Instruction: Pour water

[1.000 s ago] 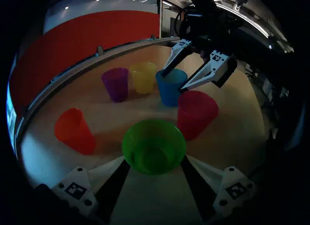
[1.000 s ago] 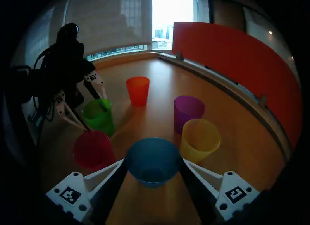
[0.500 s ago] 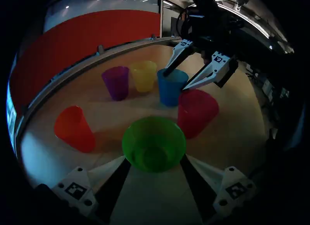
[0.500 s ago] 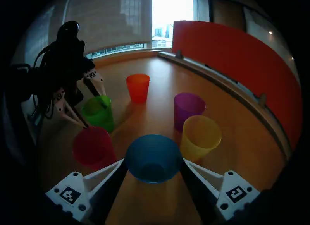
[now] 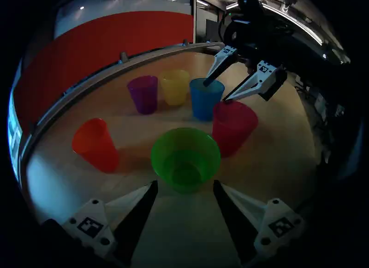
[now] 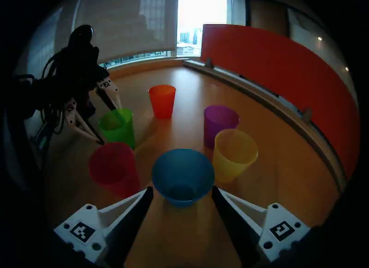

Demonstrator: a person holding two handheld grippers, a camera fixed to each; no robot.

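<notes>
I'm working over a pale wooden tabletop (image 5: 281,139) in a dim room. A long red panel (image 5: 106,42) runs along its far edge, with a light rail (image 5: 110,72) at its foot. In the right gripper view a bright window (image 6: 200,21) sits beyond the end of the tabletop, with a lowered blind (image 6: 124,28) beside it. Strip lights (image 5: 302,32) cross the ceiling in the left gripper view.

Six cups stand upright on the wood, grouped in a loose ring. The green cup (image 5: 185,155) is right in front of my left gripper (image 5: 184,184). Its fingers are spread, with the tips on either side of the cup's base and a sliver of tabletop showing between each one and the cup, so nothing is grasped.

The blue cup (image 6: 183,175) stands the same way in front of my right gripper (image 6: 181,189), whose fingers are also released and flank the cup without pressing on it.

A dark red cup (image 5: 233,127) stands between the green and blue ones, just beside both. The yellow cup (image 5: 175,86) and the purple cup (image 5: 143,93) stand side by side near the blue one, towards the red panel. The orange cup (image 5: 95,144) stands apart on the green cup's side.

I can't tell whether any cup holds water.
</notes>
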